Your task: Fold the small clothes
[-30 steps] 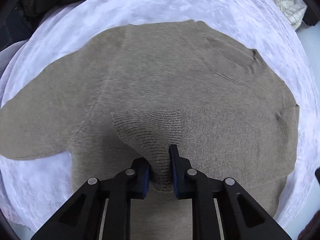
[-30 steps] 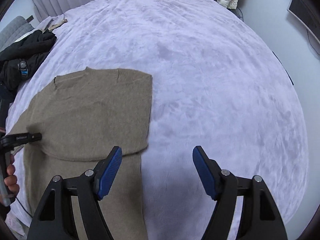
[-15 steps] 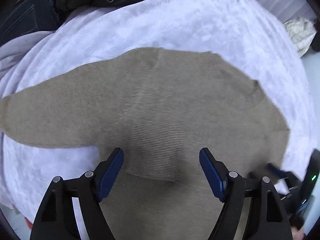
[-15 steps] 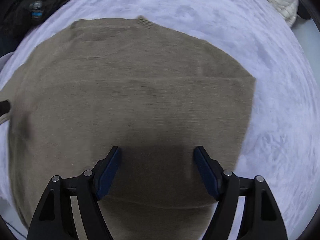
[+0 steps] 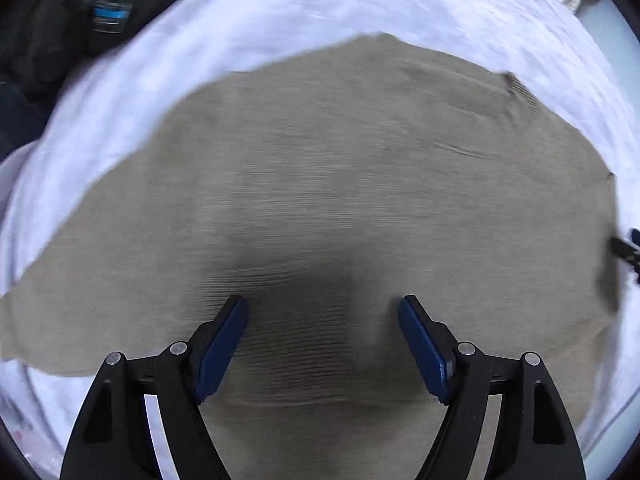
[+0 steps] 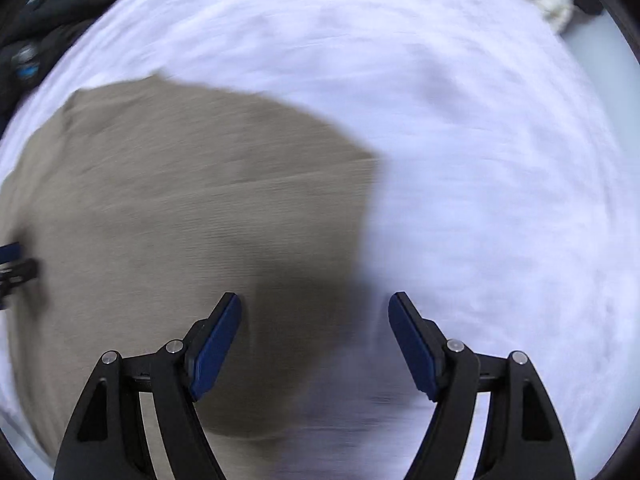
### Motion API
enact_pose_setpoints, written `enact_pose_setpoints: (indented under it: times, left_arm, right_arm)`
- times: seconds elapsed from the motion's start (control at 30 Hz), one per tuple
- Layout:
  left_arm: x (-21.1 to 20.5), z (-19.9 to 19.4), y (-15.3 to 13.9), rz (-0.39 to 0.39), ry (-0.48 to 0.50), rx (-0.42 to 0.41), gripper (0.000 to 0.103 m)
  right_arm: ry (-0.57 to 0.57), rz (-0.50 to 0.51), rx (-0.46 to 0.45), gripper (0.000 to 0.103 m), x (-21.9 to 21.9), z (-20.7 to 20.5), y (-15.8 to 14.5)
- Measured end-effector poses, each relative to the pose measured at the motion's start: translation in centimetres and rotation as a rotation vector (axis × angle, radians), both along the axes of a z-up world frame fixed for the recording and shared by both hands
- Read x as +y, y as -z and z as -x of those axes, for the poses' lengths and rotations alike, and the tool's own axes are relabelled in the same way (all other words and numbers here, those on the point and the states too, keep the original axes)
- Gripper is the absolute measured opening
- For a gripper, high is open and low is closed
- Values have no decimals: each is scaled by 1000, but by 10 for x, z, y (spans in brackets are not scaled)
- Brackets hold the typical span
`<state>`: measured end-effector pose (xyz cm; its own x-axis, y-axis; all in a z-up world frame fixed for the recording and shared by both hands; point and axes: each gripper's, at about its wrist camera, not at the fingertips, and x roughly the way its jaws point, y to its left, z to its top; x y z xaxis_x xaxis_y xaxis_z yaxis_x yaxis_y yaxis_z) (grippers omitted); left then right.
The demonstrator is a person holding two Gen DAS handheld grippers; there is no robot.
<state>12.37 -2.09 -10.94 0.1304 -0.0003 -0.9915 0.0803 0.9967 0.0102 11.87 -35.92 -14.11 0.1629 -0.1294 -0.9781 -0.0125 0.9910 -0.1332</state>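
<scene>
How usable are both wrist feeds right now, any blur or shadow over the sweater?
Left wrist view: sweater knit streaked by motion blur, dark shadow between the open left tool fingers. Right wrist view: heavier smear across sweater and white bedspread; shadow ahead of the open right tool. Both show strong fisheye curvature.

A white bedspread [image 6: 460, 140] covers the bed; dark clothes [image 5: 48, 40] lie at its edge.
</scene>
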Motion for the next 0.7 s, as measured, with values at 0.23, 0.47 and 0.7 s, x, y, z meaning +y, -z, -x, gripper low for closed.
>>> enact_pose_setpoints:
  times: [0.23, 0.47, 0.7]
  left_arm:
    - [-6, 18, -26, 127, -26, -22, 79]
    - [-29, 16, 16, 49, 97, 101, 79]
    - [30, 30, -19, 82, -43, 13, 79]
  right_arm:
    - [-128, -135, -72, 79, 60, 8, -17]
    - [-322, -104, 44, 79, 102, -13, 28]
    - [-42, 5, -61, 78, 30, -16, -6]
